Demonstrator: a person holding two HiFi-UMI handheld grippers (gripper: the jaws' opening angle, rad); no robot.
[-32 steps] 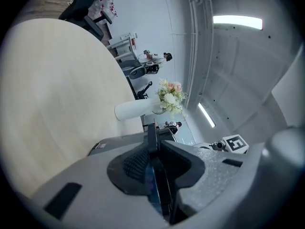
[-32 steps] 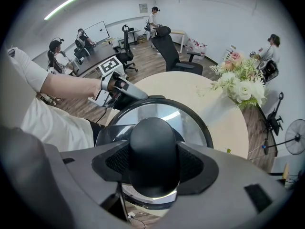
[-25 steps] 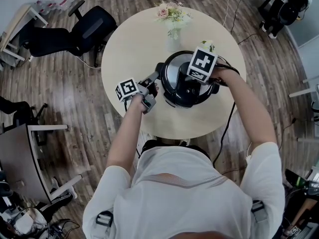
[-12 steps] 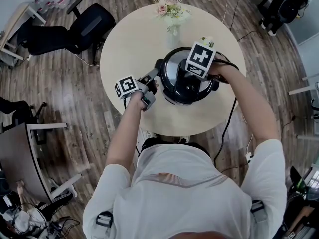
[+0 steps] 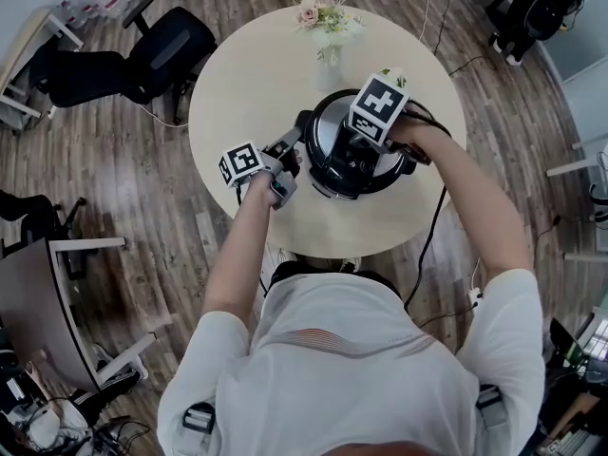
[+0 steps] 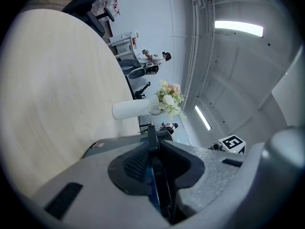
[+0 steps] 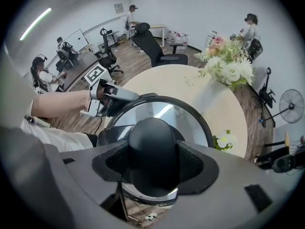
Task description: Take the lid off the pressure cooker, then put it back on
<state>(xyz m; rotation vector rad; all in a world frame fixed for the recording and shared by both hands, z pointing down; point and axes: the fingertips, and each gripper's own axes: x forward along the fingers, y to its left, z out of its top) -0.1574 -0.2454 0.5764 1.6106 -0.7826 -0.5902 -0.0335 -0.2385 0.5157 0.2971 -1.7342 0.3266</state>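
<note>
A black pressure cooker (image 5: 359, 177) stands on the round table (image 5: 256, 74), its shiny steel lid (image 7: 159, 109) sitting on the pot. My right gripper (image 7: 153, 160) points down over the lid, and its two pads press the sides of the black lid knob (image 7: 152, 149). In the head view its marker cube (image 5: 378, 110) hides the knob. My left gripper (image 5: 291, 152) lies level at the cooker's left, jaws nearly closed on the thin edge of the side handle (image 5: 304, 127). In the left gripper view that dark edge fills the narrow gap between the pads (image 6: 138, 163).
A white vase of flowers (image 5: 326, 25) stands at the table's far edge, also in the left gripper view (image 6: 138, 109). A power cord (image 5: 432, 236) hangs off the table at the right. A black office chair (image 5: 161, 55) stands at the far left on the wooden floor.
The right gripper's marker cube has turned a little over the lid, as the wrist rolled. The left gripper and the cooker have stayed in place.
</note>
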